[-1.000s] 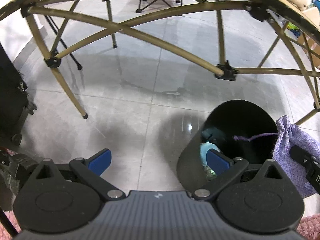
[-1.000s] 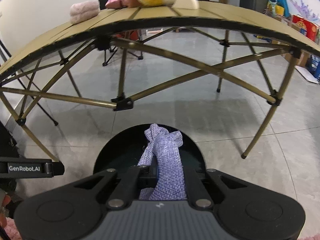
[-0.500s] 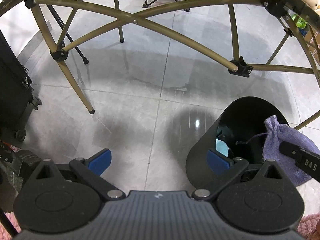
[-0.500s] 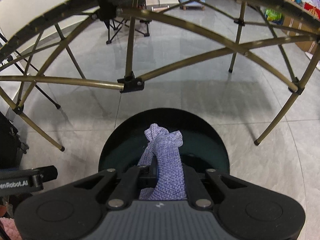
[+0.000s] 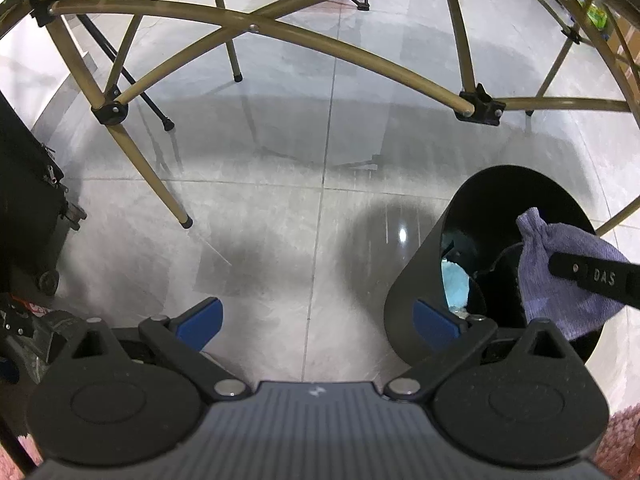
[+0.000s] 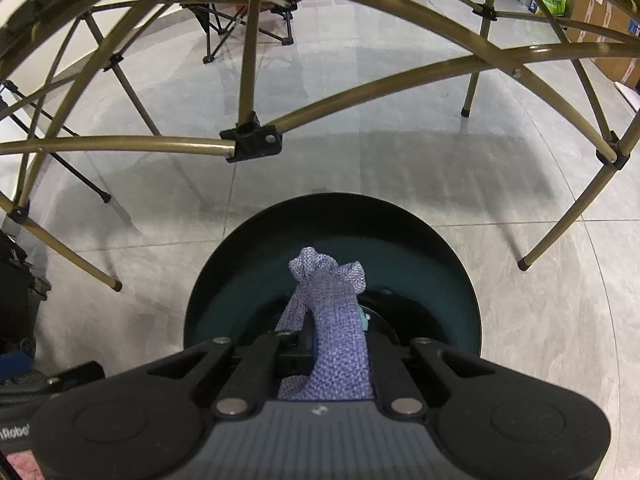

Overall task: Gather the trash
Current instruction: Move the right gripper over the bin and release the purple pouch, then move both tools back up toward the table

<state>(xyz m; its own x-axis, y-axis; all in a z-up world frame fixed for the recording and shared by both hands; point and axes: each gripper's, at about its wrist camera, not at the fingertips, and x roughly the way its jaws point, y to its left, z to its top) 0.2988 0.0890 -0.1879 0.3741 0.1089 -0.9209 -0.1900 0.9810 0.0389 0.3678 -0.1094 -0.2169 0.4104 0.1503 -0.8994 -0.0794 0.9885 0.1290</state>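
Purple pouch [image 6: 336,332] pinched tight in right gripper [image 6: 340,344], hanging over the open black bin [image 6: 440,264] (blue scrap inside). Left gripper [image 5: 316,320] fingers spread wide, empty, just left of bin.

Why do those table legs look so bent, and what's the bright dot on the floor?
Left wrist view: the fisheye lens bows the table frame; the dot is lamp glare on glossy tile beside the black bin. Right wrist view: same bowing, softer sheen, no sharp glare.

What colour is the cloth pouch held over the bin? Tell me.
Lilac-purple woven cloth pouch, clearest in the right wrist view.
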